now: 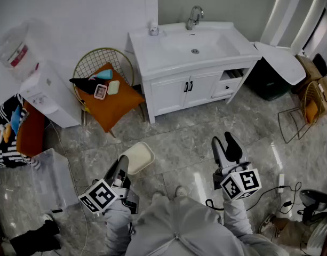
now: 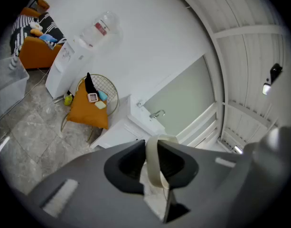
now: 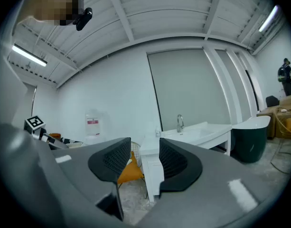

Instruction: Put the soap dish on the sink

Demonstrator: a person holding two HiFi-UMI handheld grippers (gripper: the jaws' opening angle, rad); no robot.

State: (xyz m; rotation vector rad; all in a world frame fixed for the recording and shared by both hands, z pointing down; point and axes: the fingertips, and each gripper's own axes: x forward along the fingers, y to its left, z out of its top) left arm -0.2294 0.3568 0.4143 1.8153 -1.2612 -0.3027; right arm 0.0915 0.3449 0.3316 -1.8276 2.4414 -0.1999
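Carrying step: left gripper fingers clenched on soap dish rim, well short of the sink, right gripper fingers released, empty; next needs walking up, lowering dish onto sink surface.

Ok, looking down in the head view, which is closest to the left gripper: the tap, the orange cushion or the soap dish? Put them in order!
1. Soap dish: gripped in the left gripper itself.
2. Orange cushion: on the wire chair, ahead, slightly left.
3. Tap: at the back of the sink, farthest.
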